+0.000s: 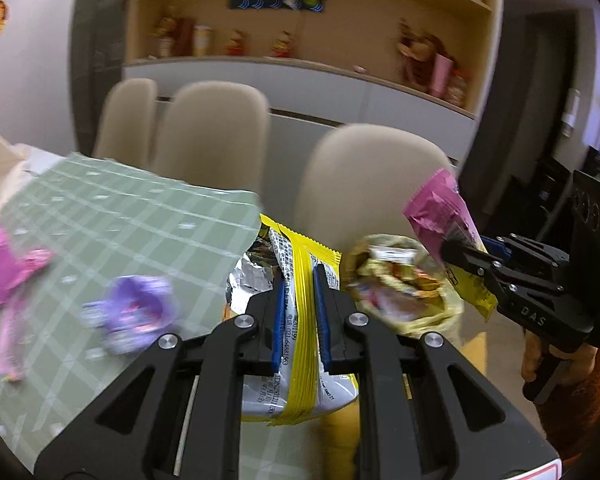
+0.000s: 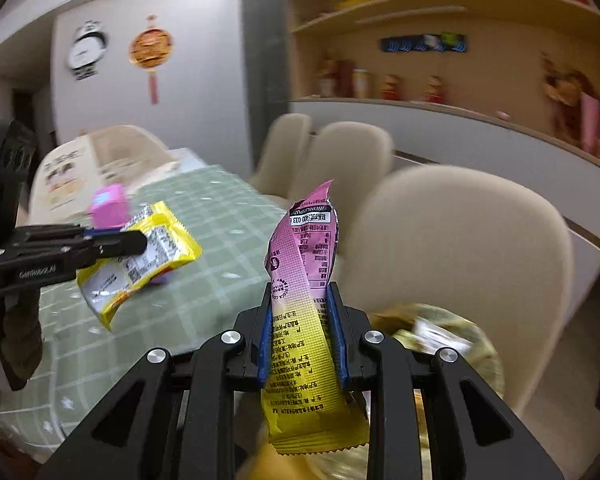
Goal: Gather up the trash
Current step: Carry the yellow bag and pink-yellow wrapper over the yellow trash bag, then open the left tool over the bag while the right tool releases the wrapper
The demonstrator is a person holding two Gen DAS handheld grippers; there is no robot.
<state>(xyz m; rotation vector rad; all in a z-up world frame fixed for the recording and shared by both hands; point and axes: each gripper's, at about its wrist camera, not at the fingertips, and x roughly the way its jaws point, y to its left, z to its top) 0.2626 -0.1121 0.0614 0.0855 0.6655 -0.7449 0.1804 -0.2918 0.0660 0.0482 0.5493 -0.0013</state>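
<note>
My left gripper (image 1: 299, 280) is shut on a yellow and silver snack wrapper (image 1: 296, 308), held above the table's right edge; it also shows in the right wrist view (image 2: 140, 258). My right gripper (image 2: 300, 300) is shut on a pink and yellow wrapper (image 2: 304, 280), seen too in the left wrist view (image 1: 444, 216). Both hover near a yellow-lined trash bin (image 1: 404, 284) holding several wrappers, which sits beside the table (image 2: 460, 344). A purple wrapper (image 1: 136, 308) and a pink box (image 1: 0, 268) lie on the green checked tablecloth (image 1: 120, 220).
Beige chairs (image 1: 216, 132) stand along the table's far side and one (image 2: 460, 256) stands right behind the bin. A pink strip of wrapper (image 1: 8, 344) lies at the table's left. A white cabinet with shelves (image 1: 340, 92) lines the back wall.
</note>
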